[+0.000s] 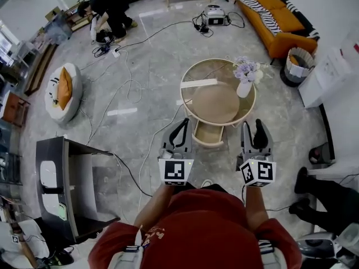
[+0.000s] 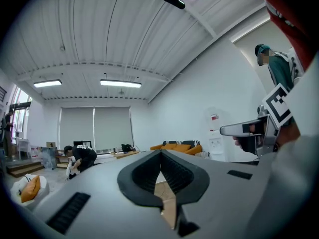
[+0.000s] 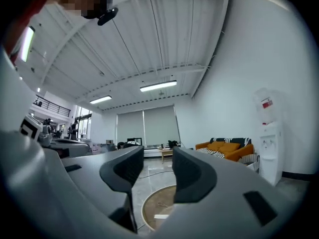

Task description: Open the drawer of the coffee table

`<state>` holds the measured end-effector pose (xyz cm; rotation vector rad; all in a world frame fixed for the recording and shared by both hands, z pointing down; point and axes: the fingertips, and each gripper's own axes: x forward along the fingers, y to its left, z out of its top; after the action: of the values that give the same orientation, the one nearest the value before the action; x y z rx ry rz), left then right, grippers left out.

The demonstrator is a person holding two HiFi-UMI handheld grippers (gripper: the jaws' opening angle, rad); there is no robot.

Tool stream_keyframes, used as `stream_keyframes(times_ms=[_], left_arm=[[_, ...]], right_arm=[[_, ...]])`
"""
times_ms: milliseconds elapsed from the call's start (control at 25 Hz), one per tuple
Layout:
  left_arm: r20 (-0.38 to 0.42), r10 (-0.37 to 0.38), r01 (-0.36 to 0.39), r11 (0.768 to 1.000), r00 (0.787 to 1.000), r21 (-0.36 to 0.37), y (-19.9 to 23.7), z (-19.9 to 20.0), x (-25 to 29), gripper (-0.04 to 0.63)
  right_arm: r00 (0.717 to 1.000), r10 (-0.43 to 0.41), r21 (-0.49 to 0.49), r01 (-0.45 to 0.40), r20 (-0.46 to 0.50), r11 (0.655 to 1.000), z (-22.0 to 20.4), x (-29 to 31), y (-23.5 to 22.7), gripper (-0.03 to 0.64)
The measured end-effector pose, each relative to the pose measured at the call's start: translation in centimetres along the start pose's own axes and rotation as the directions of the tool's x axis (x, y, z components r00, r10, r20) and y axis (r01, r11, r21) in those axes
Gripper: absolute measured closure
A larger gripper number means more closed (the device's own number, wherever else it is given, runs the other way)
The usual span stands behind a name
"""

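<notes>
The round, wood-rimmed coffee table point(image 1: 182, 88) stands on the grey floor ahead of me; its rim also shows low in the right gripper view point(image 3: 149, 203). Its light wooden drawer point(image 1: 208, 134) stands pulled out toward me. A white vase of pale flowers point(image 1: 245, 82) sits on the top. My left gripper point(image 1: 184, 121) hangs just left of the drawer, fingers meeting at the tips, shut on nothing point(image 2: 160, 153). My right gripper point(image 1: 252, 125) hangs right of the drawer, open with an empty gap point(image 3: 158, 154). Both point level, apart from the table.
A dark open cabinet point(image 1: 73, 184) stands at my left. Cables point(image 1: 129, 88) trail across the floor. An orange sofa point(image 1: 275, 15) and a wastebasket point(image 1: 297, 66) are far right, a beanbag point(image 1: 63, 91) left. One person crouches far off point(image 1: 109, 7); another's legs point(image 1: 331, 198) are right.
</notes>
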<state>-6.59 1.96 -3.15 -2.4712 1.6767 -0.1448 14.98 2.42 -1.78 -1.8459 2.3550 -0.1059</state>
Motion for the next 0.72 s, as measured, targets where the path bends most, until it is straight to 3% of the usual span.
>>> stream_keyframes(times_ms=[80, 320, 520, 720], left_arm=[[0.002, -0.002, 0.002, 1.0, 1.0, 0.01, -0.4, 0.4, -0.1, 0.581], [-0.005, 0.004, -0.004, 0.999, 1.0, 0.036, -0.9, -0.1, -0.2, 0.581], [-0.001, 0.002, -0.002, 0.999, 1.0, 0.044, -1.2, 0.0, -0.1, 0.58], [-0.005, -0.008, 0.009, 0.999, 1.0, 0.053, -1.5, 0.0, 0.1, 0.581]], right_arm=[[0.999, -0.044, -0.01, 0.044, -0.016, 0.999, -0.1, 0.1, -0.9, 0.474], [0.994, -0.1, -0.095, 0.096, -0.039, 0.991, -0.5, 0.0, -1.2, 0.583], [0.992, -0.124, -0.043, 0.124, -0.003, 0.991, 0.6, -0.4, -1.7, 0.591], [0.995, -0.102, -0.07, 0.1, -0.02, 0.992, 0.3, -0.7, -2.4, 0.592]])
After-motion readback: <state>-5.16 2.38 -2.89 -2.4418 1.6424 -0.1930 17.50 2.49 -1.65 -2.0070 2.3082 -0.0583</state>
